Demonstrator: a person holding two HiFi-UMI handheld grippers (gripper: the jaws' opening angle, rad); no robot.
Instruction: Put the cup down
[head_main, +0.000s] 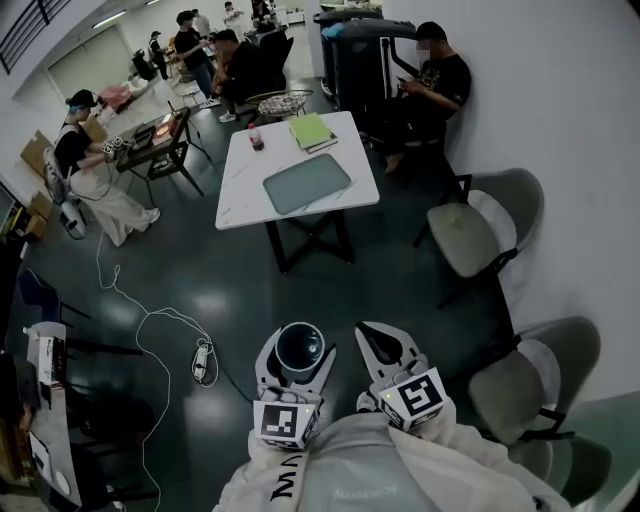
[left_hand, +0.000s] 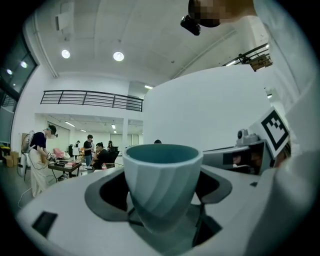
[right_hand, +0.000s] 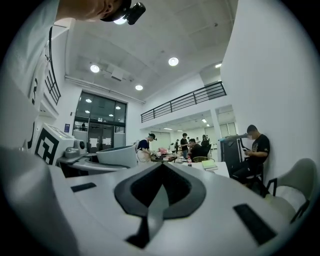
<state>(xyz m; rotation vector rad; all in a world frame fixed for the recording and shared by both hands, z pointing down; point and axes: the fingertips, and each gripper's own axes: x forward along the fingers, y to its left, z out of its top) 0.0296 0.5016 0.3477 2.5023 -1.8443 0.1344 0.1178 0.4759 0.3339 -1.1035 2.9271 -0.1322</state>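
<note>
A pale ribbed cup (head_main: 300, 342) with a dark teal inside stands upright between the jaws of my left gripper (head_main: 298, 358), held above the dark floor close to my body. In the left gripper view the cup (left_hand: 162, 175) fills the middle, and the left gripper (left_hand: 162, 192) is shut on its sides, jaws spread wide around it. My right gripper (head_main: 372, 338) hovers just to the right at the same height, shut and empty. In the right gripper view the right gripper (right_hand: 161, 169) has its tips meeting, and the cup (right_hand: 117, 156) shows at the left.
A white table (head_main: 250, 190) stands ahead with a grey pad (head_main: 307, 183), a green book (head_main: 312, 131) and a small bottle (head_main: 256, 137). Grey chairs (head_main: 470, 235) line the right wall. A white cable with a power strip (head_main: 201, 360) lies on the floor at the left. Several people are beyond the table.
</note>
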